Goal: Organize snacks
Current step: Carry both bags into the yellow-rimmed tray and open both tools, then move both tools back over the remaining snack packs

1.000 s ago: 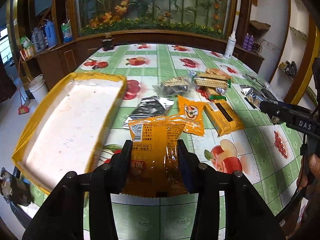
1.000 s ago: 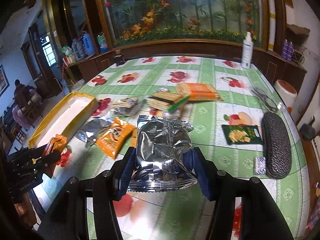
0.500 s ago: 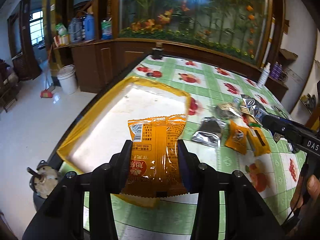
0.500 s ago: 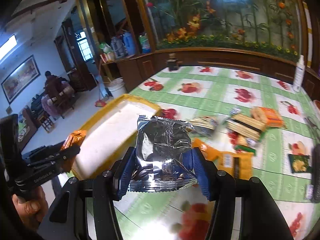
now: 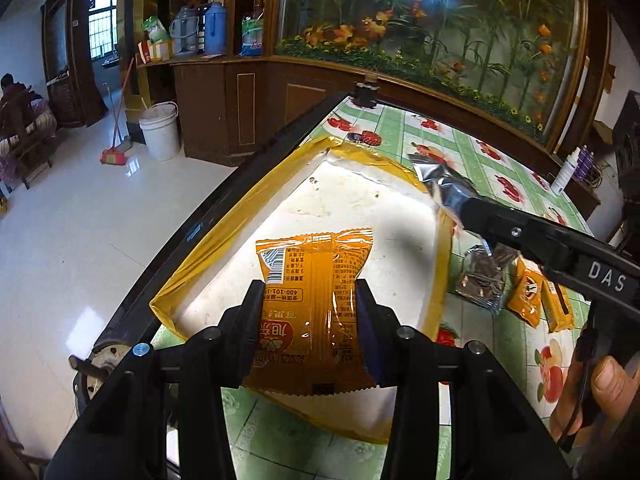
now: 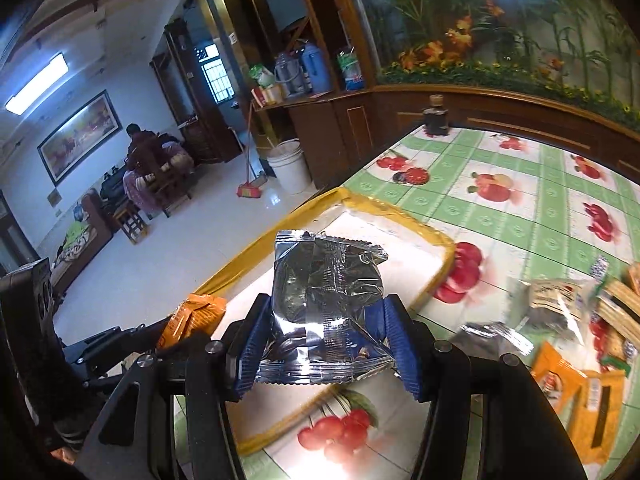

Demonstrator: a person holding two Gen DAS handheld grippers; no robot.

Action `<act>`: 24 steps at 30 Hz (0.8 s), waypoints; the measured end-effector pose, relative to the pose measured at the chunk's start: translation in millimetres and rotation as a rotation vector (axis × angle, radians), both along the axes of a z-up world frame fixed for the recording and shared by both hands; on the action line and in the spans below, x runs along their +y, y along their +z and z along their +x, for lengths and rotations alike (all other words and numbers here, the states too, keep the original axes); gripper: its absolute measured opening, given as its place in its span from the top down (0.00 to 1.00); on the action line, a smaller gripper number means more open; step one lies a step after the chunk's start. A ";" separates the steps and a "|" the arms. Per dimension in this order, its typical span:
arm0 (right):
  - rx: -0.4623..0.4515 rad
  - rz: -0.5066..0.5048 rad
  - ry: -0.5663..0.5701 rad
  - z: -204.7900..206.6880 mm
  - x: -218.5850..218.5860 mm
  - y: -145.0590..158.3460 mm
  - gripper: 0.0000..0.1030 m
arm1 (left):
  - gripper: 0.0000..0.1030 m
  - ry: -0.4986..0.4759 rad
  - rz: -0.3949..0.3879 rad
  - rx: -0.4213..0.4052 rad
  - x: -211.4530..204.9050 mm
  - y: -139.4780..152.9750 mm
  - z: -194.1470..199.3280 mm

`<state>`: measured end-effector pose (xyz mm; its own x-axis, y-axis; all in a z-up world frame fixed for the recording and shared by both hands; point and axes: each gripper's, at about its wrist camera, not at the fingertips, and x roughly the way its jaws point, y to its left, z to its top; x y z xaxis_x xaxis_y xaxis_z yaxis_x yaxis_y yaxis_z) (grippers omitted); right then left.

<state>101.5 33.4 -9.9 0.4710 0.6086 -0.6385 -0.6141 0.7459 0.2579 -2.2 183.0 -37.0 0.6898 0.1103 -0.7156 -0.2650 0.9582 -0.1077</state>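
Note:
My left gripper [image 5: 310, 312] is shut on an orange snack packet [image 5: 314, 280] and holds it above the near half of a yellow-rimmed tray with a white floor [image 5: 360, 208]. My right gripper [image 6: 324, 340] is shut on a silver foil packet [image 6: 324, 292], which hangs over the same tray [image 6: 400, 220]. In the left wrist view the right gripper's black finger and the foil packet [image 5: 440, 180] reach in over the tray's right rim. The right wrist view shows the orange packet [image 6: 196, 314] at lower left, in the left gripper.
More snacks lie on the green fruit-print tablecloth [image 5: 480, 160] right of the tray: a silver packet [image 5: 482, 276], orange packets [image 5: 528, 296] and biscuit packs [image 6: 616, 304]. The table's dark edge [image 5: 240, 196] runs along the tray's left side. A white bucket [image 5: 160, 130] stands on the floor.
Both grippers have swung left from the snack pile to over the tray, each carrying its packet. The right gripper has come in close beside the left one.

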 end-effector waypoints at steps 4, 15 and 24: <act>0.019 -0.033 0.017 9.8 22.4 -17.8 0.44 | 0.59 0.020 0.005 0.020 6.4 -8.0 8.6; 0.081 -0.094 0.043 24.0 48.4 -53.1 0.43 | 0.55 0.029 -0.009 0.102 15.7 -30.9 27.2; 0.080 -0.056 0.013 22.8 34.1 -45.9 0.29 | 0.19 0.060 0.060 0.120 13.6 -30.7 21.8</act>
<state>124.4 67.5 -55.8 0.4098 0.5765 -0.7069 -0.6028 0.7528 0.2645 19.6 196.5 -67.8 0.5904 0.1943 -0.7834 -0.3299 0.9439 -0.0145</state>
